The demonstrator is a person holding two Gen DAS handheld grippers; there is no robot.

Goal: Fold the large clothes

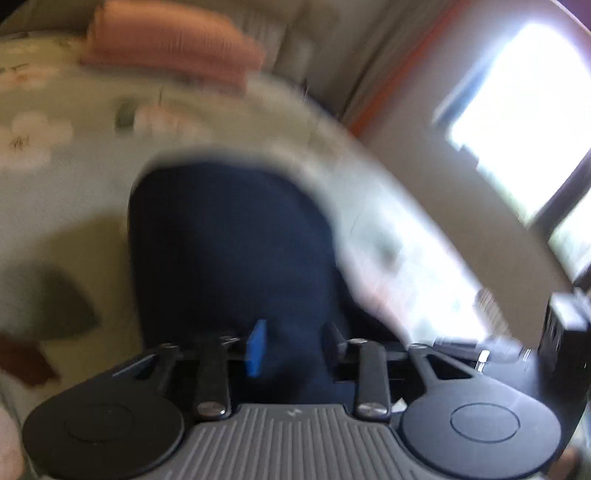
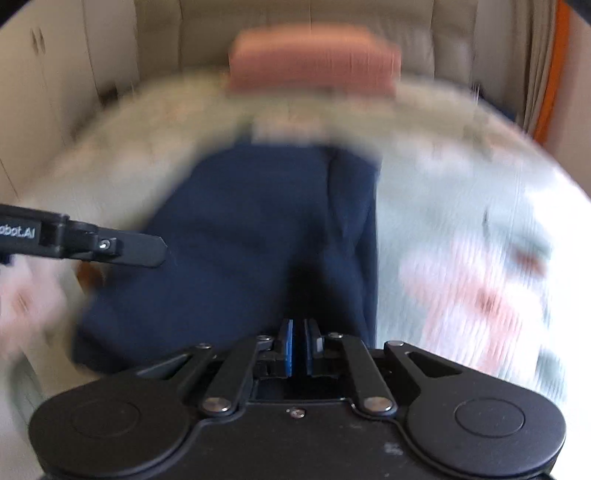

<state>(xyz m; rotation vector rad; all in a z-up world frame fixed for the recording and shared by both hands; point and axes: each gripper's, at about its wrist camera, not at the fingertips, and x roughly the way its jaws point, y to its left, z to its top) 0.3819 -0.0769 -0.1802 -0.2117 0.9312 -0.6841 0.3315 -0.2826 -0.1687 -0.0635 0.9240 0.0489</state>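
Note:
A dark navy garment [image 1: 229,251] lies on a floral bedspread [image 1: 55,155], blurred by motion. It also shows in the right wrist view [image 2: 266,236], folded into a long shape. My left gripper [image 1: 293,343] is open just above the garment's near end, its blue pad [image 1: 256,347] apart from the other finger. My right gripper [image 2: 298,345] is shut, its blue pads almost touching at the garment's near edge; I cannot tell whether cloth is pinched between them. The left gripper's finger [image 2: 129,249] reaches in from the left in the right wrist view.
A folded pink cloth [image 2: 314,59] lies at the far end of the bed [image 2: 461,221], also seen in the left wrist view [image 1: 166,40]. A beige headboard [image 2: 332,22] stands behind it. A bright window [image 1: 524,110] and curtains are on the right.

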